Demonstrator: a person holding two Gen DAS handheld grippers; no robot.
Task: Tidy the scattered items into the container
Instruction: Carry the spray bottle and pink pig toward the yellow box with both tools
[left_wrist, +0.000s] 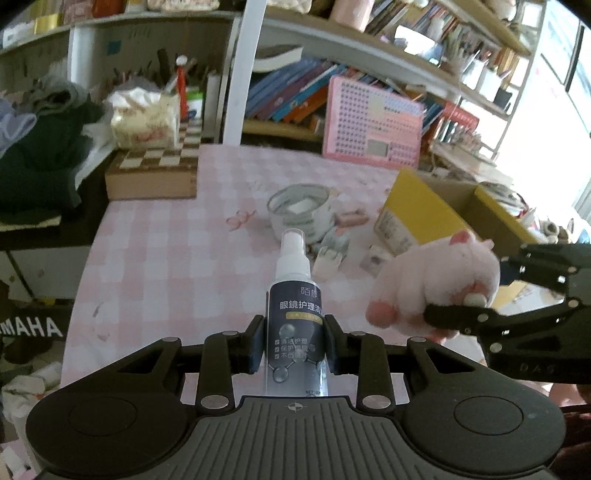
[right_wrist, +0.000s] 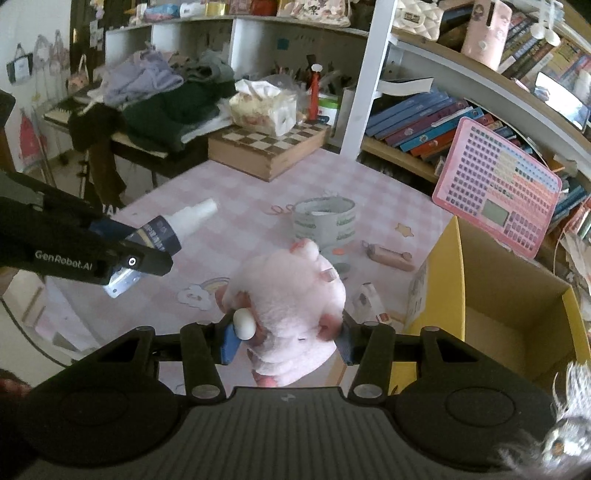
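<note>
My left gripper (left_wrist: 294, 343) is shut on a dark spray bottle (left_wrist: 295, 310) with a white nozzle, held above the pink checked table; the bottle also shows in the right wrist view (right_wrist: 173, 227). My right gripper (right_wrist: 286, 339) is shut on a pink plush toy (right_wrist: 291, 299), held above the table just left of the open yellow cardboard box (right_wrist: 517, 295). The plush (left_wrist: 436, 280) and the box (left_wrist: 424, 210) also show at the right of the left wrist view.
On the table lie a roll of patterned tape (right_wrist: 325, 221), a pinkish stick-like item (right_wrist: 391, 256), a small white packet (right_wrist: 369, 306) by the box, and a chessboard box (right_wrist: 273, 147) with a tissue pack. A pink keyboard toy (right_wrist: 498, 192) leans on the bookshelf.
</note>
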